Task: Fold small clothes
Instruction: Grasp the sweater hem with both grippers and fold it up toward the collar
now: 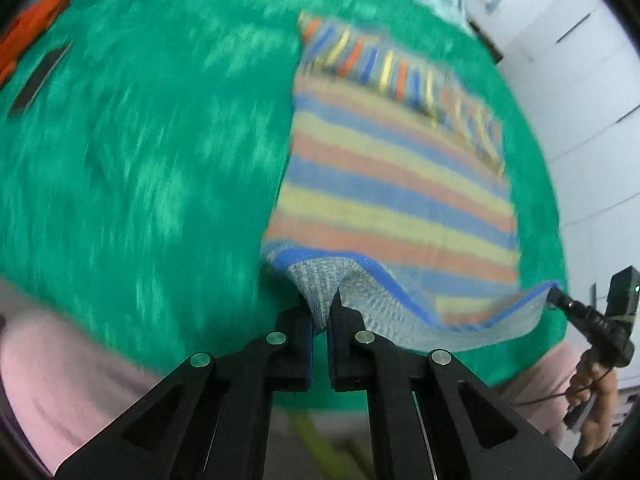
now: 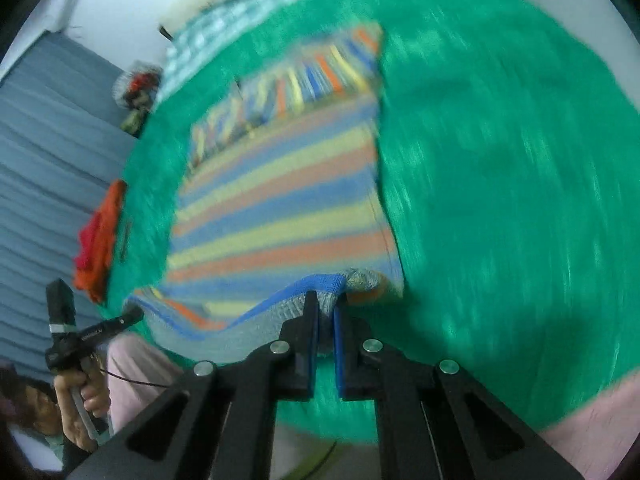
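Your left hand-held gripper [image 1: 320, 312] is clenched on the near hem of the striped garment [image 1: 396, 184] — the grey inner side of the fabric is pinched between its two black fingers, close to the left corner of the hem. Your right hand-held gripper [image 2: 326, 312] grasps the same blue-edged hem near the other corner, and its fingers are closed on the cloth as well. Between the two grips the hem hangs in a shallow curve, raised off the green fuzzy blanket [image 1: 140, 160], while the rest of the garment lies flat on this blanket and reaches away from you. Its far end shows short stripes that run across the long ones, in blue, orange and yellow. In the left wrist view you see the right gripper at the right edge with your hand [image 1: 596, 396] on its handle; in the right wrist view the left gripper appears at the lower left, also held by a hand [image 2: 82, 396]. An orange cloth [image 2: 100, 240] lies at the edge of the blanket, well apart from the garment, and a dark flat object [image 1: 38, 78] lies just beside it — what it is I cannot tell. Both pictures are blurred.
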Tool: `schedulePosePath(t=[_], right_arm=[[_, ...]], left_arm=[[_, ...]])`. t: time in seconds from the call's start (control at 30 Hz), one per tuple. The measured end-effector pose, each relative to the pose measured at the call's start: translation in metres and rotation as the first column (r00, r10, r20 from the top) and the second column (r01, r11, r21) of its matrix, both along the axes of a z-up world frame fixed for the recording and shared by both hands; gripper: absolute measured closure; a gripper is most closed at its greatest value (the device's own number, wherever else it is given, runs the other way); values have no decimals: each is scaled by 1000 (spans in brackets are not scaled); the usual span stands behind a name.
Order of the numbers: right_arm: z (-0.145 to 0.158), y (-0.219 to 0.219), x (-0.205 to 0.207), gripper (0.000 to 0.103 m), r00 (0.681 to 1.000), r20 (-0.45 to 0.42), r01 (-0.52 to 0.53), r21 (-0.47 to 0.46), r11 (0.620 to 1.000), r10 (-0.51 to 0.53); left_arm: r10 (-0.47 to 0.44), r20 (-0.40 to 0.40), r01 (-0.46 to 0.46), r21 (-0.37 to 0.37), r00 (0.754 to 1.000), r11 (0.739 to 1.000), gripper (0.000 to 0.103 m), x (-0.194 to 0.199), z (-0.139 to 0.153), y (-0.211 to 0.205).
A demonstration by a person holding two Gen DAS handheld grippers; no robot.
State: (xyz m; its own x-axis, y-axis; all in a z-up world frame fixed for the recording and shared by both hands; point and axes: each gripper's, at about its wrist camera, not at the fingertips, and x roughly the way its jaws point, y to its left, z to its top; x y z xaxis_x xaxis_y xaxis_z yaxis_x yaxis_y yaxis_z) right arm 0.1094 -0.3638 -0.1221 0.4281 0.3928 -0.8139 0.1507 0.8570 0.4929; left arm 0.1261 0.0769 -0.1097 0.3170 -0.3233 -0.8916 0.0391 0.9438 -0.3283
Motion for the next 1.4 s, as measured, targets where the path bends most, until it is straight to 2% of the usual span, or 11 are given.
schedulePosePath(t=[0.23,0.5,0.63,0.7,0.73,0.87,1.0,1.1,1.17,1.23,1.4], right_arm=[[18,-17,131,97,992,120,41,-27,999,-37],[-29,-57,290,97,994,37,102,38,994,-103],[-68,-83,333,91,978,48,193,155,969,-202],[-78,-103,338,65,946,78,295,200,934,-315],[-78,-108,337,64,933,91,325,201,924,-348],[-55,-103,325,64,947,167,264,82,961,-275],[-22,-48,283,64,975,222,6,-132,991,24],[-24,1,236,62,949,201,-208,-184,961,244],[-43,19,208,62,933,129,-303,-215,928,335],[-76,19,181,67,938,-33,-337,-315,887,345],[-53,-5,120,63,987,-27,-153,-424,893,156]], left_arm=[[17,121,-16,-6,993,1000,99,152,14,-15],[-7,117,-3,79,993,997,98,294,-7,-52],[44,113,-66,201,993,977,77,355,-29,-60],[111,159,-142,200,981,969,64,371,-23,-47],[140,177,-173,185,974,968,55,373,-19,-40],[114,243,-158,170,963,973,43,347,-6,-30],[-118,272,54,234,955,971,35,261,-11,-58],[-296,242,216,308,924,927,24,198,-38,-90],[-374,151,286,409,915,866,25,162,-70,-97],[-360,147,263,445,921,856,21,141,-80,-84],[-230,186,140,401,955,905,13,86,-53,-51]])
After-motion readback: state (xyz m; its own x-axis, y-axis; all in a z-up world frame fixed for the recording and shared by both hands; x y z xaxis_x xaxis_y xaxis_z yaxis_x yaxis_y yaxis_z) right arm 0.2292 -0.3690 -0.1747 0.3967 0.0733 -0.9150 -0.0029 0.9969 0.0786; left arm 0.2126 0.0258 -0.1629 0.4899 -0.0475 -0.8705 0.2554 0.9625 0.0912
